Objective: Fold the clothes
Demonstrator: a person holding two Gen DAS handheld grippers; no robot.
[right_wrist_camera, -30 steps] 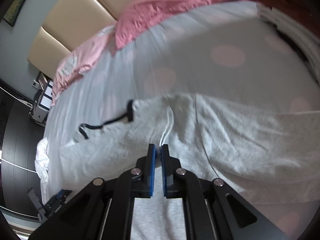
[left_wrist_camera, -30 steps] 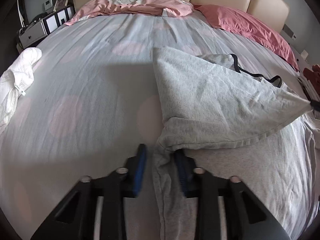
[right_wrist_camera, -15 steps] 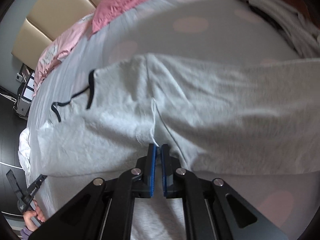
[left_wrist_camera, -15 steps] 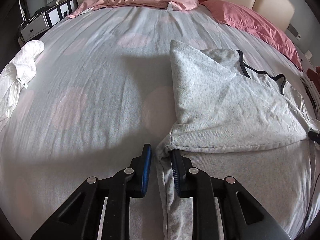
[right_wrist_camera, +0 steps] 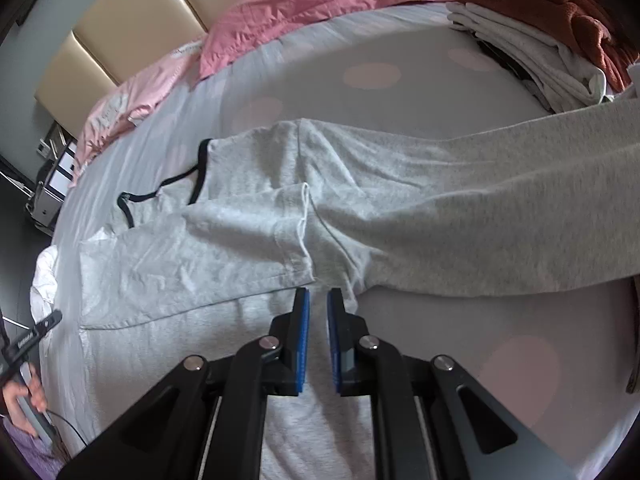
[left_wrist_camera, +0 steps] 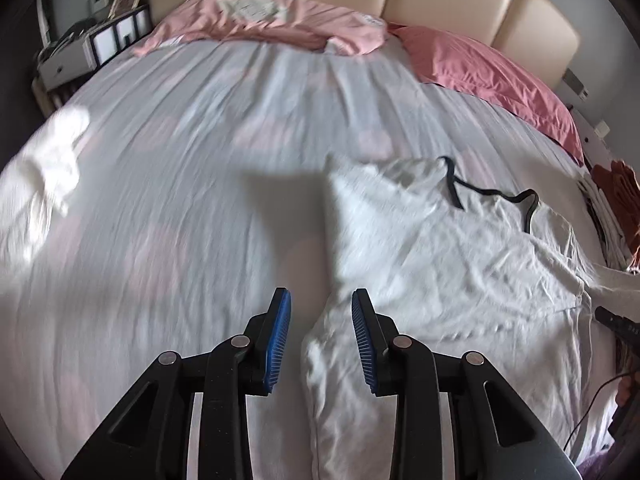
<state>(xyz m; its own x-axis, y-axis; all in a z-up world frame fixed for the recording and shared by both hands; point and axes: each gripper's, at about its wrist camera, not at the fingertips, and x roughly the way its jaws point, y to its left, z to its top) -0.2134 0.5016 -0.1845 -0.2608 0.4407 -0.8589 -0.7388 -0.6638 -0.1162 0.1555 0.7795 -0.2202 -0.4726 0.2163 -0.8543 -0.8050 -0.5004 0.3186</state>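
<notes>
A light grey long-sleeved shirt (left_wrist_camera: 448, 248) with a black neckline trim (left_wrist_camera: 496, 192) lies on the bed, its left side folded over. It also shows in the right wrist view (right_wrist_camera: 248, 240), one sleeve (right_wrist_camera: 500, 216) stretching right. My left gripper (left_wrist_camera: 320, 320) is open and empty, just above the shirt's left fold edge. My right gripper (right_wrist_camera: 316, 312) is slightly open and empty, just short of the folded sleeve's cuff (right_wrist_camera: 302, 232).
The bed sheet (left_wrist_camera: 180, 200) is grey with pale pink dots. Pink pillows (left_wrist_camera: 480, 64) lie at the headboard. A white garment (left_wrist_camera: 44, 172) lies at the left edge. A stack of folded clothes (right_wrist_camera: 552, 28) sits at the right. A nightstand (left_wrist_camera: 80, 52) stands far left.
Both grippers let go of the shirt: the left opened wide and backed off, the right opened slightly and pulled back. The folded part now lies flat on the shirt.
</notes>
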